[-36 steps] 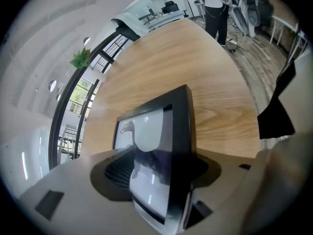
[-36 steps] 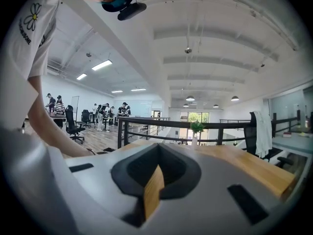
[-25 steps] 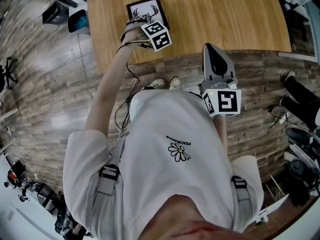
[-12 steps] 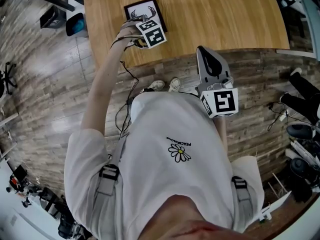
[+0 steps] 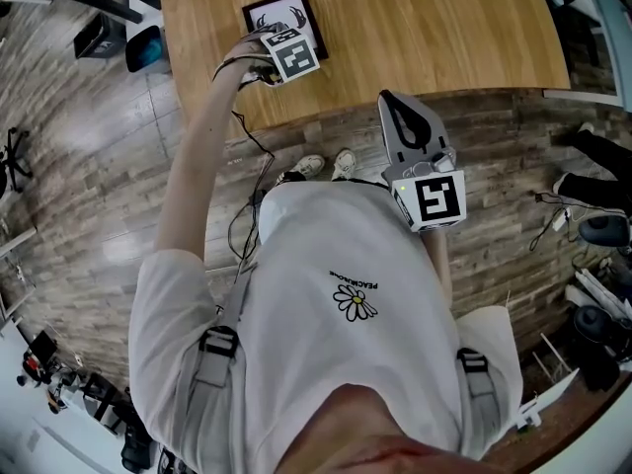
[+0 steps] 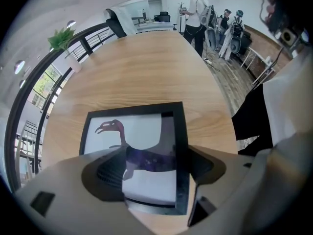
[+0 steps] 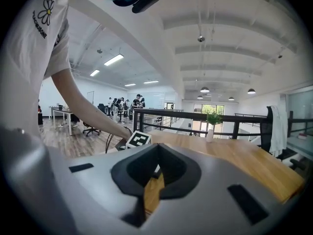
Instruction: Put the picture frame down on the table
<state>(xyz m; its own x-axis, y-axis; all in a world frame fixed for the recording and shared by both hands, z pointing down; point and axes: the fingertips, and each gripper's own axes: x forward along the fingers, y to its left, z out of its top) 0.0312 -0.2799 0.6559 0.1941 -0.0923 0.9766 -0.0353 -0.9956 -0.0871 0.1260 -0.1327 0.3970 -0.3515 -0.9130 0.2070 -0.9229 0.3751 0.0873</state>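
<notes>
The black picture frame (image 5: 279,13) with a bird print lies flat on the wooden table (image 5: 444,28) near its front left corner. My left gripper (image 5: 269,55) points steeply down over its near end. In the left gripper view the frame (image 6: 146,131) sits between the jaws of the left gripper (image 6: 155,173). These jaws have just been opening, and both pads stand off the frame's edges. My right gripper (image 5: 389,100) hovers over the floor just off the table's front edge, shut with nothing in it. In the right gripper view the right gripper (image 7: 159,146) has its tips together.
A small potted plant (image 6: 62,39) stands on the table's far end beside a black railing (image 6: 88,40). Several people (image 6: 198,9) stand beyond the table. A dark chair (image 5: 153,45) is left of the table, and cables and gear (image 5: 592,314) lie on the floor at right.
The left gripper has tipped more steeply down over the frame, its marker cube closer to the frame. The right gripper has drifted a little toward the table edge.
</notes>
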